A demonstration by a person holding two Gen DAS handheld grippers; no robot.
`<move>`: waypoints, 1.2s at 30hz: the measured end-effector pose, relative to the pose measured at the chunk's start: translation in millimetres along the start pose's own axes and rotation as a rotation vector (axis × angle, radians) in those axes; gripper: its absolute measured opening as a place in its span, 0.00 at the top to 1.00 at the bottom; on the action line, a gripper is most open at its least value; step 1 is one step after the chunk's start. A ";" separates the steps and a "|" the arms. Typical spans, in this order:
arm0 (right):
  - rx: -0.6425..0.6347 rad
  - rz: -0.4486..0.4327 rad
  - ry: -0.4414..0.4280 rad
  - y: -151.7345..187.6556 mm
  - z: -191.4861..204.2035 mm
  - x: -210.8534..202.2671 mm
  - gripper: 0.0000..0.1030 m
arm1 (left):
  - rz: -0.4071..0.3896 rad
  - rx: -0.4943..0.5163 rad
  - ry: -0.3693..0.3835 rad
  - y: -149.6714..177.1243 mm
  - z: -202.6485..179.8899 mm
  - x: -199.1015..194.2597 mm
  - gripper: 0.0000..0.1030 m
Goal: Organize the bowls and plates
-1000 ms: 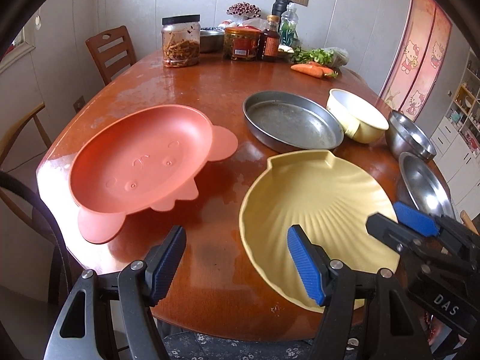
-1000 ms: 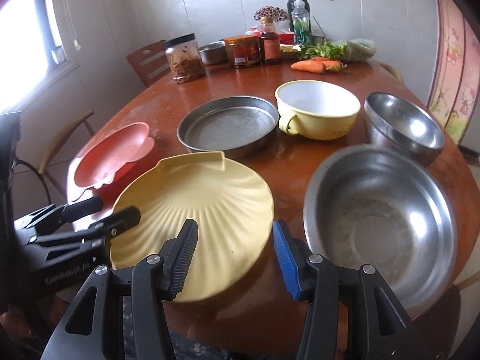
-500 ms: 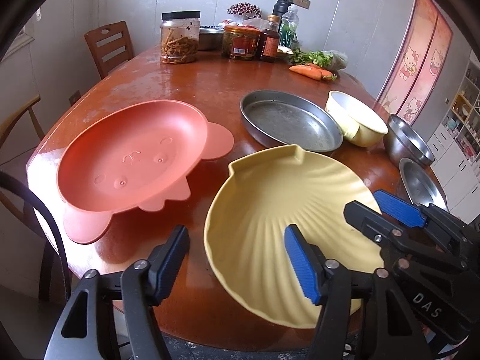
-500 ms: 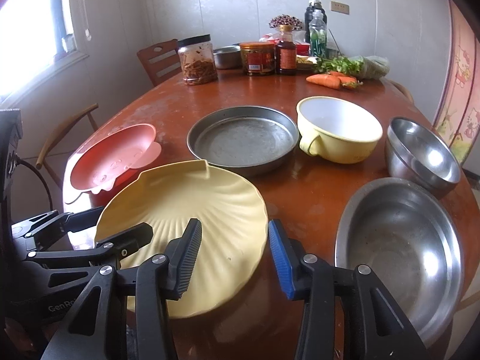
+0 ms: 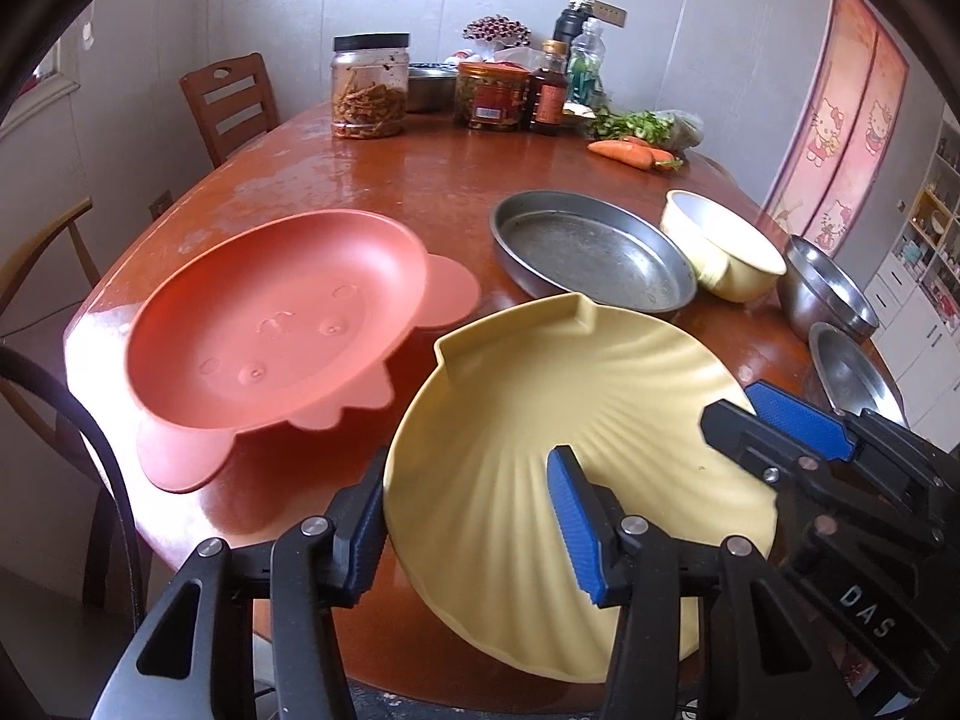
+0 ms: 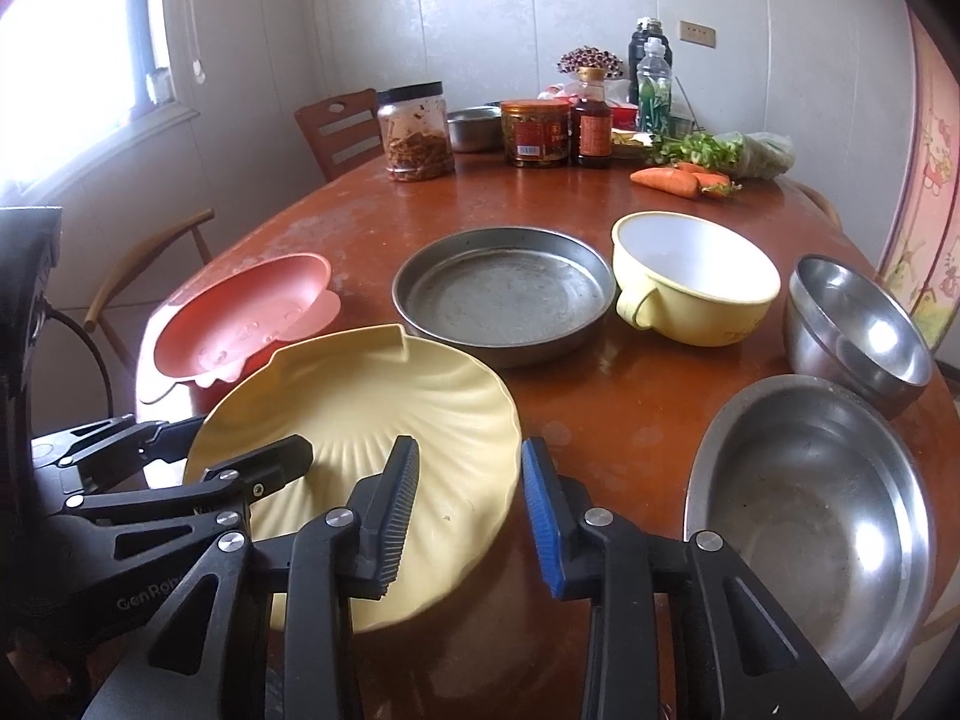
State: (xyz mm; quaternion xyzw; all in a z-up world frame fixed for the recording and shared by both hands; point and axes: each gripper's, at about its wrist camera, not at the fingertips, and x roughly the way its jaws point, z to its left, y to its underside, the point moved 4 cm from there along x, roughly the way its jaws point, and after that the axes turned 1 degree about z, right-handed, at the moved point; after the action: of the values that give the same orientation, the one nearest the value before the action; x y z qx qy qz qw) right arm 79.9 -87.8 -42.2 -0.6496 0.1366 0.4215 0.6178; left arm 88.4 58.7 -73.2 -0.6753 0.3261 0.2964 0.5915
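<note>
We find the yellow shell-shaped plate [image 5: 540, 420] at the near edge of the brown table [image 5: 372, 180], tilted, with its near rim overhanging the table edge. The left gripper [image 5: 474, 516] straddles that plate's left rim: one blue pad lies over the ribbed inner face, the other sits outside the rim, and the jaws are closing; a visible gap remains, so we do not record a grip. The right gripper [image 6: 468, 510] straddles the plate's right rim [image 6: 360, 420] in the same way, one finger above the inner face and the other outside; its jaws are also closing, with space remaining on both sides of the rim. We cannot tell whether any pad touches the plate. Just beside the yellow plate, to its left, sits the orange animal-shaped plate [image 5: 270, 330], its ear close to the yellow rim. Beyond the yellow plate lies the round metal pan [image 6: 501, 294], and to the right of that pan the yellow handled bowl [image 6: 696, 276], almost touching it. Further right stands a steel bowl [image 6: 858, 330], with a wide steel basin [image 6: 810, 516] near the table edge in front of it. Jars [image 6: 414, 132], bottles [image 6: 591, 120], carrots [image 6: 678, 180] and greens [image 6: 708, 150] occupy the far end of the table.
</note>
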 end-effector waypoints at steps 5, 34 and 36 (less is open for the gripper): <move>0.017 -0.006 -0.045 0.3 0.9 0.0 0.69 | 0.006 -0.017 0.010 0.4 5.9 -1.6 0.51; -0.005 -0.121 -0.026 -38.4 19.4 -29.0 0.69 | -0.111 -0.045 0.031 -37.6 19.7 -50.3 0.51; -0.015 -0.128 -0.033 -44.7 24.0 -28.7 0.69 | -0.121 -0.058 0.024 -40.5 26.1 -54.1 0.51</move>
State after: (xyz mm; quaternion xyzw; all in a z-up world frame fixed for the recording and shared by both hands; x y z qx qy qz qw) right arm 84.7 -66.7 11.9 -0.6545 0.0814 0.3928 0.6408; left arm 87.0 93.0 -9.4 -0.7141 0.2831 0.2612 0.5846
